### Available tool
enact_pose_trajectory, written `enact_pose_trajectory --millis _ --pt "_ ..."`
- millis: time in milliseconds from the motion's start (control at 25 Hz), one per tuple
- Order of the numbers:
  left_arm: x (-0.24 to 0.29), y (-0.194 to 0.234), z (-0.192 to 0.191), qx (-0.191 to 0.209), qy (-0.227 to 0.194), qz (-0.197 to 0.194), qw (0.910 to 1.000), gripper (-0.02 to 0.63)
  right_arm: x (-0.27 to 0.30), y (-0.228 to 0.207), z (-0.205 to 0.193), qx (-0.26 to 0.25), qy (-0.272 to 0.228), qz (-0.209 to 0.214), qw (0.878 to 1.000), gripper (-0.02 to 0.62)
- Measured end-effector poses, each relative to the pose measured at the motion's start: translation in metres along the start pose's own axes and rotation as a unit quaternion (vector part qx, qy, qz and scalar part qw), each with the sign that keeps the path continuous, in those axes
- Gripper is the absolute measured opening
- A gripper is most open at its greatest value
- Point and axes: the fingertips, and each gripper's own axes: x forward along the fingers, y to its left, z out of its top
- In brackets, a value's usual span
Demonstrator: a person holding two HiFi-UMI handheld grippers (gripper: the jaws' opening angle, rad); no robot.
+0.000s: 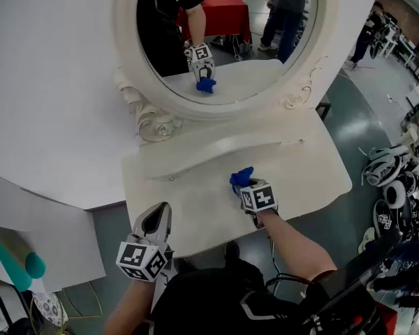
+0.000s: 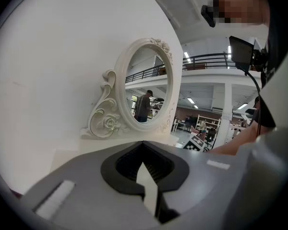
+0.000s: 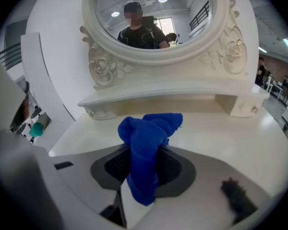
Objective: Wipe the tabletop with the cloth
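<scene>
The blue cloth (image 1: pixel 241 178) is bunched up between the jaws of my right gripper (image 1: pixel 246 187), which is shut on it over the middle of the white tabletop (image 1: pixel 307 173). In the right gripper view the cloth (image 3: pixel 149 143) sticks up out of the gripper (image 3: pixel 141 169), just above the table surface (image 3: pixel 221 123). My left gripper (image 1: pixel 158 215) hovers at the table's front left edge, shut with nothing in it. In the left gripper view its jaws (image 2: pixel 146 176) meet, with nothing between them.
An ornate oval mirror (image 1: pixel 223 33) stands on a raised shelf (image 1: pixel 223 149) along the back of the table. A curved white wall (image 1: pixel 49 103) is behind on the left. Helmets and gear (image 1: pixel 387 187) lie on the floor to the right.
</scene>
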Motion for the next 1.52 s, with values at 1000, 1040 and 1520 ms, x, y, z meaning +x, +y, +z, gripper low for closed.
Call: enact_pose_trajectory --millis 1000,1040,1520 --pt "-0.011 -0.007 -0.005 -0.007 -0.001 -0.006 1.0000 0.008 -0.013 0.003 -0.056 -0.023 0.039 -0.003 0.999 0.133" --pt "-0.010 -0.009 -0.006 -0.007 0.001 -0.010 0.9999 0.008 -0.017 0.005 -0.063 -0.024 0.041 0.003 0.999 0.133" --pt "0.017 -0.040 -0.012 -0.003 0.012 -0.062 0.9980 0.008 -0.075 0.010 -0.129 -0.016 0.081 0.036 0.996 0.133"
